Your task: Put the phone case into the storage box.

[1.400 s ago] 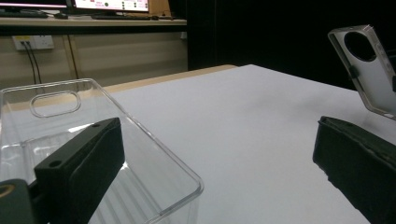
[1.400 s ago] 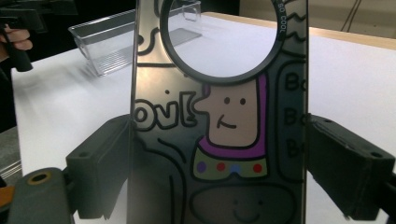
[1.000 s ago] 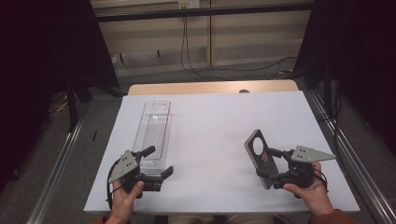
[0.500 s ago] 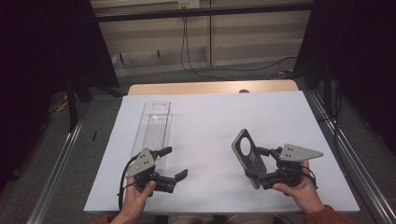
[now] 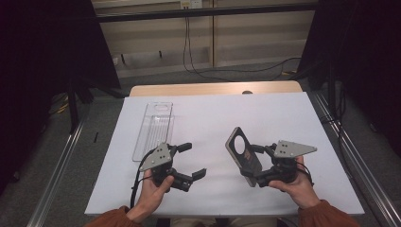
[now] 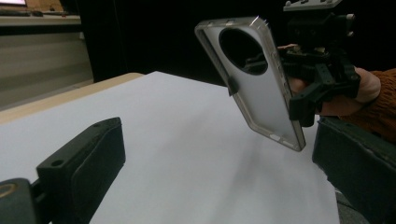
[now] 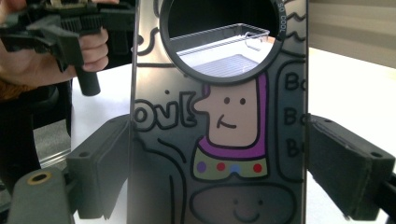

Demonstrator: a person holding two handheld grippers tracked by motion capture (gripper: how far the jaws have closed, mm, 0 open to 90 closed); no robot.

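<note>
- In the right gripper view, the lower end of the phone case [image 7: 219, 140] was cut off by the bottom edge, and its printed lettering was partly hidden by the jaws at both sides.
- Through the case's round hole, just part of the clear tray [image 7: 219, 44] could be seen; the rest was hidden behind the case.
- In the left gripper view, the right gripper [image 6: 299, 88] was partly covered by the case [image 6: 254, 84], and the left gripper's own jaws were cut off by the bottom edge.
- In the high view, both sleeves were cut off at the bottom edge.
</note>
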